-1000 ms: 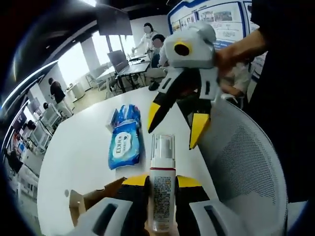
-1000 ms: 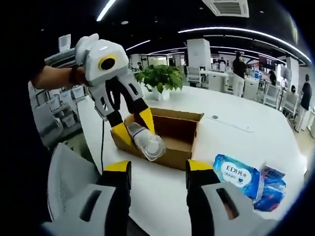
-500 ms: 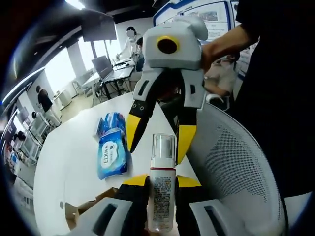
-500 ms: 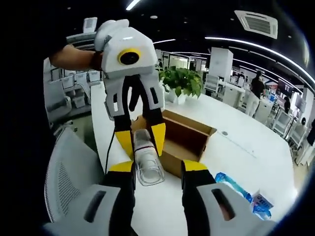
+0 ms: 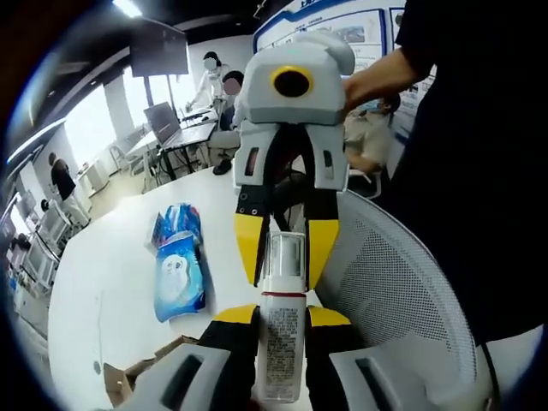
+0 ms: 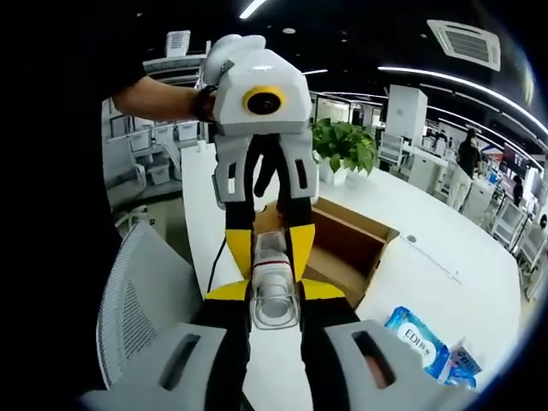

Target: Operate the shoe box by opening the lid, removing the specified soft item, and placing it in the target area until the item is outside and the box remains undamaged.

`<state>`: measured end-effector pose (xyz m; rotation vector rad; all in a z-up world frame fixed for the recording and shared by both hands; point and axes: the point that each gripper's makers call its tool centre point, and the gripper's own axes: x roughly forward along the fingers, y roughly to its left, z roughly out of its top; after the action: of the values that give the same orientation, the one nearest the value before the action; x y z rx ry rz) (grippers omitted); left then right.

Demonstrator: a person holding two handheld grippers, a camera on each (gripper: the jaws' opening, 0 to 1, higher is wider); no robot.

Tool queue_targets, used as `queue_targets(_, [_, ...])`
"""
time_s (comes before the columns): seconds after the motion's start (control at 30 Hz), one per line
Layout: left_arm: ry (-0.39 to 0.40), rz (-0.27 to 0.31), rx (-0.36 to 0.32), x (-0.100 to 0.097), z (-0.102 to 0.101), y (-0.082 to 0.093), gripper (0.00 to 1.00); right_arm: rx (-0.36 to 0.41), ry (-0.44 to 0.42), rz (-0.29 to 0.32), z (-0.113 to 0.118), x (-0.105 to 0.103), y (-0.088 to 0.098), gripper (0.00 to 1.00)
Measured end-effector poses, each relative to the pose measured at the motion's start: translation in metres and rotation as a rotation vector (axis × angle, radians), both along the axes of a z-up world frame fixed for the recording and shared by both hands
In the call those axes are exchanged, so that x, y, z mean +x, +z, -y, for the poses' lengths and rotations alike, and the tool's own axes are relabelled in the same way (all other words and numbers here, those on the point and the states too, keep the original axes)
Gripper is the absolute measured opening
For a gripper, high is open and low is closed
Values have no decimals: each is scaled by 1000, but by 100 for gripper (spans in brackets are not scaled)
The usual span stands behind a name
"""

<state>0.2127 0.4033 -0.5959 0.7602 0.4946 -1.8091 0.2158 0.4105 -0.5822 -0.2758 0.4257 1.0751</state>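
Note:
A white bottle with a clear cap is held upright in the air, with my left gripper shut on its body. My right gripper reaches in from the opposite side, its yellow fingertips pressed close on either side of the clear cap. In the right gripper view the cap end of the bottle sits between my right gripper's narrowed jaws, and the left gripper faces it. The brown cardboard shoe box stands open on the white table behind; one corner of the box shows at lower left.
A blue pack of wet wipes lies on the white table, and the pack lies right of the box. A grey mesh chair back is close beneath the grippers. A potted plant stands behind the box. People stand at far desks.
The two grippers have come together. My right gripper's jaws have narrowed from wide apart onto the bottle's cap. The left gripper keeps its hold on the bottle.

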Motion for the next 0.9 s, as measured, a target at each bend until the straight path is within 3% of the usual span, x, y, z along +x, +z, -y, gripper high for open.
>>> queue_targets(0.2, [2, -44, -1, -3, 0, -2, 20, 32, -17, -48, 0, -2, -1, 18])
queue_targets(0.6, [64, -66, -38, 3, 5, -3, 24, 41, -56, -101, 12, -1, -8, 18])
queue_targets(0.9, [193, -144, -107, 6, 0, -1, 27, 14, -100, -146, 33, -5, -26, 18])
